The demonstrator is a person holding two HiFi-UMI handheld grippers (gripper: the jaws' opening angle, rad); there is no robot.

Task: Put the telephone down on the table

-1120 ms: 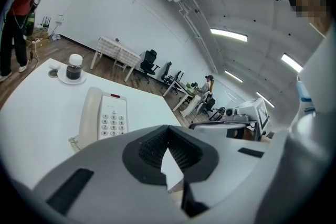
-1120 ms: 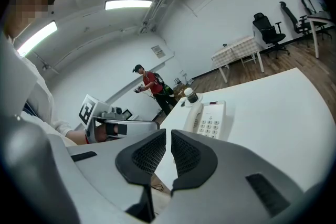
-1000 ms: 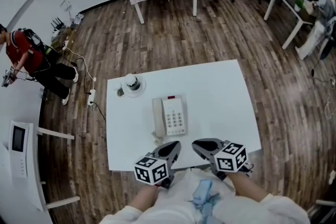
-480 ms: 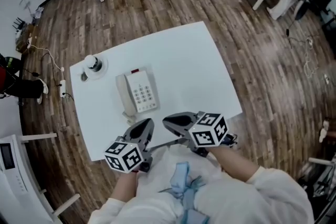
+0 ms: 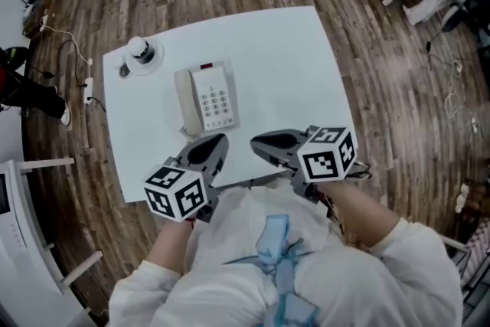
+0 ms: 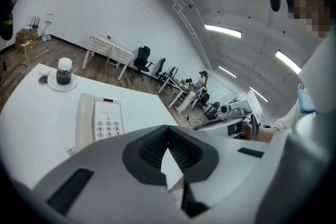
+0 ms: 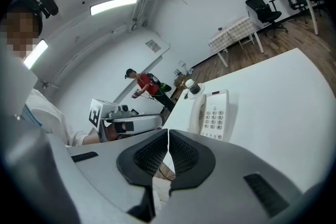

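A white telephone lies flat on the white table, its handset resting in the cradle on its left side. In the left gripper view the telephone shows ahead to the left; in the right gripper view the telephone is ahead, a little to the right. My left gripper hovers at the table's near edge just below the telephone, shut and empty. My right gripper hangs beside it to the right, also shut on nothing. Neither touches the telephone.
A cup on a saucer stands at the table's far left corner, with a spoon beside it. Wooden floor surrounds the table. A power strip and cable lie on the floor to the left. A person in red stands far off.
The head view has tipped downward and swung, so the far room has dropped out of sight. Both grippers stay by the table's near edge. The telephone has not shifted on the table.
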